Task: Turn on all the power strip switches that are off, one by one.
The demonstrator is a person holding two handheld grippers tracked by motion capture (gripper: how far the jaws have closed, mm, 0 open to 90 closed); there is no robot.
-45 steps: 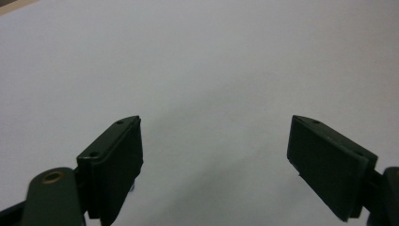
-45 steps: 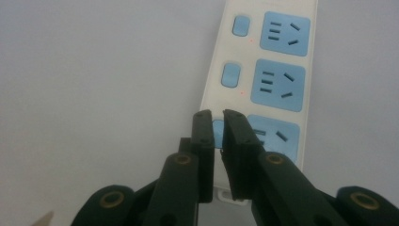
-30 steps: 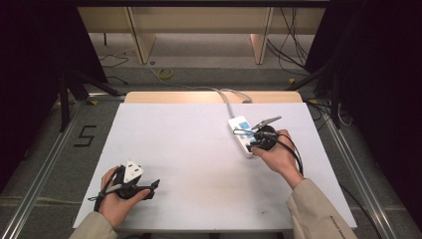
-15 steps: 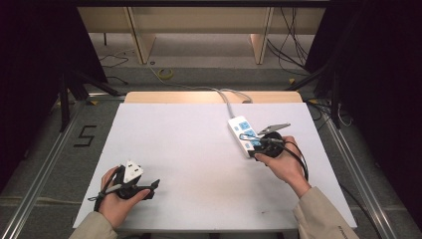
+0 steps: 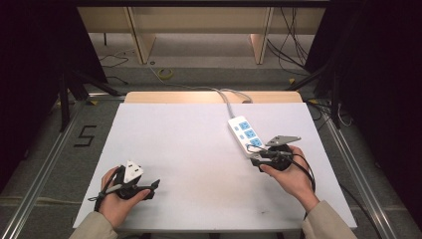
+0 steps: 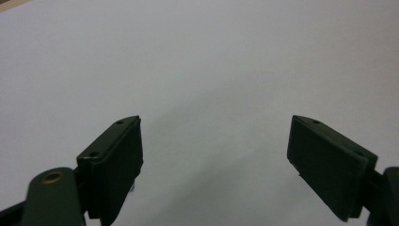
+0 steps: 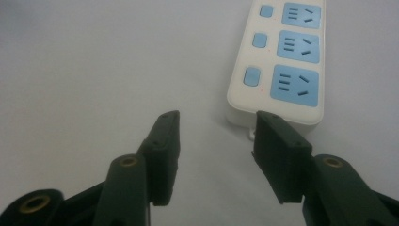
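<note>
A white power strip [image 5: 245, 133] with three blue sockets lies on the right half of the white table [image 5: 199, 144], and its grey cable [image 5: 226, 97] runs off the far edge. My right gripper [image 5: 255, 159] sits just off the strip's near end. In the right gripper view the strip [image 7: 282, 61] lies ahead to the right, and the right gripper [image 7: 216, 141] is open; its jaws have just been opening and only bare table lies between them. My left gripper [image 5: 152, 188] rests at the front left, and in its own view the left gripper [image 6: 214, 155] is open over bare table.
A wooden strip [image 5: 164, 97] borders the table's far edge. Metal rails [image 5: 42, 179] flank the table on the floor, with a "5" mark [image 5: 84, 135] at the left. Cables and a yellow coil [image 5: 165, 73] lie on the floor behind, near wooden furniture legs [image 5: 142, 37].
My right gripper has pulled back from the strip's near end toward the person and its jaws have spread apart. The strip and the left gripper have stayed put.
</note>
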